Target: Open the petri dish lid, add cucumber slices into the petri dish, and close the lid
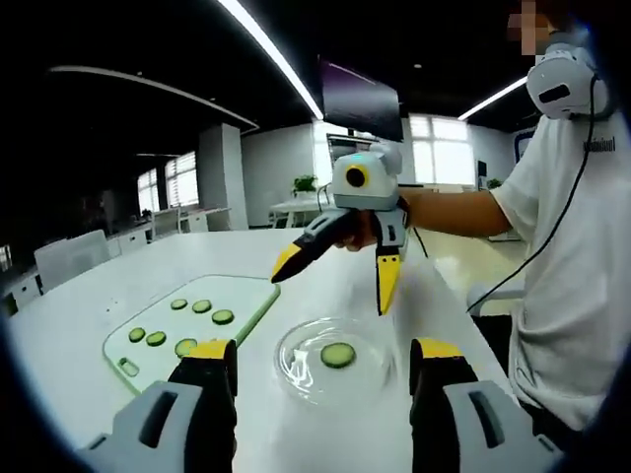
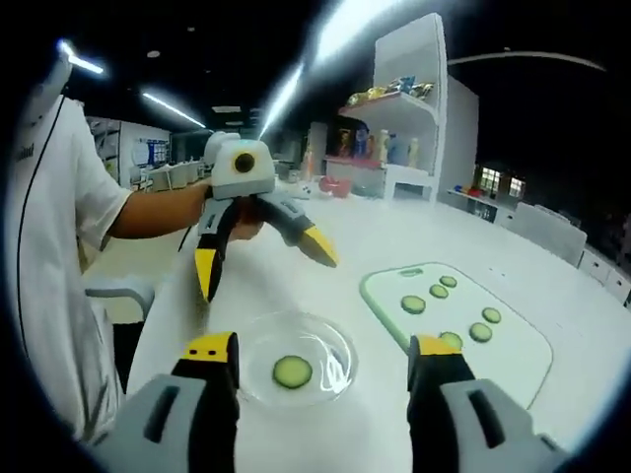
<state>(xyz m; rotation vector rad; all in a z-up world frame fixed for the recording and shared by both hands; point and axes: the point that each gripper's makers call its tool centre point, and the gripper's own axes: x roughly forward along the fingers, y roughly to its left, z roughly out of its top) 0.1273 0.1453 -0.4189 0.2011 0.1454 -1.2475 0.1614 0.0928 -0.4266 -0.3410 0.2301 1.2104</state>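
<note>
- One cucumber slice [image 1: 338,354] lies flat in the petri dish [image 1: 296,360], which sits on the white table [image 1: 89,315] just ahead of my left gripper [image 1: 323,367], between its jaws as that view frames it.
- My left gripper stands open and holds nothing; its yellow-tipped jaws flank the dish without touching it.
- My right gripper [image 2: 322,370] is also open and empty, with the same dish [image 2: 330,350] and slice [image 2: 292,371] just ahead of it.
- Each gripper shows in the other's view, jaws spread wide, hovering above the far side of the dish [image 1: 340,258] [image 2: 258,258].
- Six more slices rest on the pale cutting board [image 1: 246,293], beside the dish to my left gripper's left.
- I cannot make out the lid in either view; the clear plastic blurs into the table.
- I judge the slices light, wet and soft: they would slip or bruise, so I would pinch one gently across its rim.
- The dish looks thin, stiff and light, likely to skate on the smooth top if nudged.
- Open table lies all round dish and board; the table edge runs near the person's white shirt [image 1: 582,246], on my left gripper's right.
</note>
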